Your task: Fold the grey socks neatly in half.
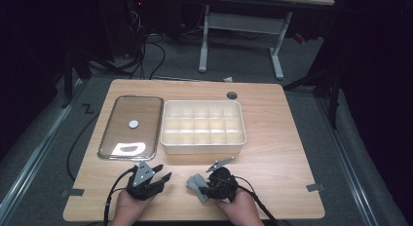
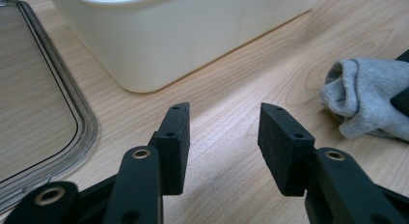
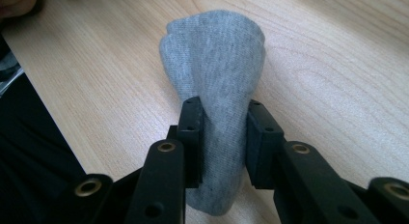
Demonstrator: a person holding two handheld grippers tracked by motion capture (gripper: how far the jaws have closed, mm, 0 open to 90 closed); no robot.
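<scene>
Right gripper (image 3: 224,137) was clamped on the grey sock (image 3: 217,89), its long axis running straight out past the jaw tips. Left gripper (image 2: 224,142) was spread and empty, the sock off to its right, near the divided bin (image 1: 203,127)

Both units matte black. Left gripper (image 1: 163,178) and right gripper (image 1: 198,187) each carry a grey three-cornered plate on top and trail a black cable. Jaws: flat rectangular black pads with small screw holes, on link arms with brass-coloured pivot bushings.
</scene>
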